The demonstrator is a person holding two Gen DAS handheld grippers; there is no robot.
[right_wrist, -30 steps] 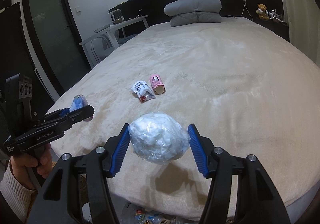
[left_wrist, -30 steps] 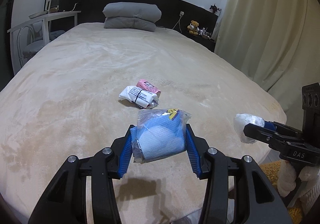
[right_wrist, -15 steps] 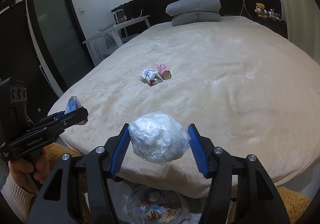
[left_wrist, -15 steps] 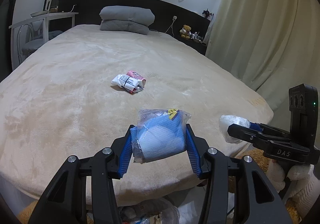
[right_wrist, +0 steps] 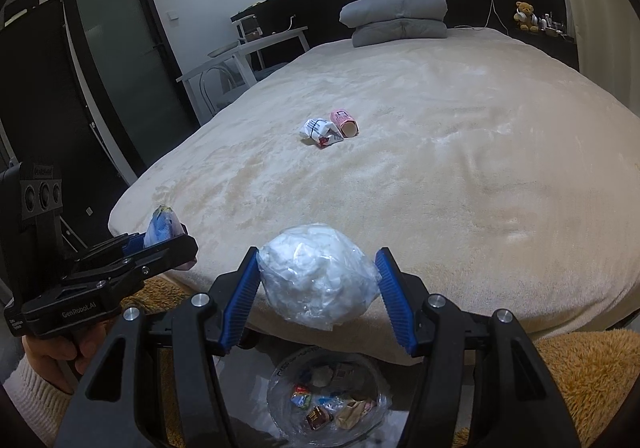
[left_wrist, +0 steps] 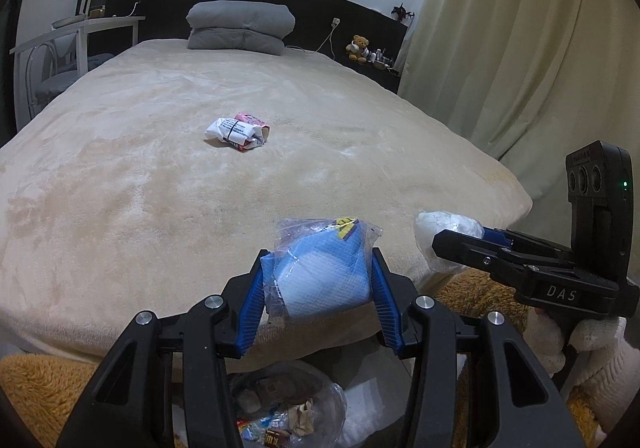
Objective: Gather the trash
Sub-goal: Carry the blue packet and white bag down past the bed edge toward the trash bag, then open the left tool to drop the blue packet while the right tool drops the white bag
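The blue-and-white packet in clear crinkled plastic (left_wrist: 320, 272) sits clamped between the blue ribbed pads of the left claw (left_wrist: 318, 280), held in the air over the foot edge of the bed. Just to its right, the right claw (right_wrist: 318, 284) is closed part-way around a white crumpled wad wrapped in clear film (right_wrist: 318, 280), its pads pressing both sides of the bundle. Both loads hang above the clear-lined trash bin on the floor (right_wrist: 324, 400), which holds small wrappers and scraps of brown paper.

Out on the beige plush bed cover (left_wrist: 160, 188), well apart from both claws, lie a white crumpled printed wrapper (left_wrist: 230, 132) and a small pink cardboard tube (right_wrist: 344, 122), touching each other; nothing stands between them and the claws. An orange shaggy rug (right_wrist: 580, 368) spreads on either side of the bin at the bed's foot.

At the head of the bed a grey folded duvet (left_wrist: 240, 24) rests against the dark headboard. A white side table (left_wrist: 80, 32) stands left of the bed, cream curtains (left_wrist: 520, 48) hang right, and a small teddy bear (left_wrist: 358, 46) sits on the ledge.
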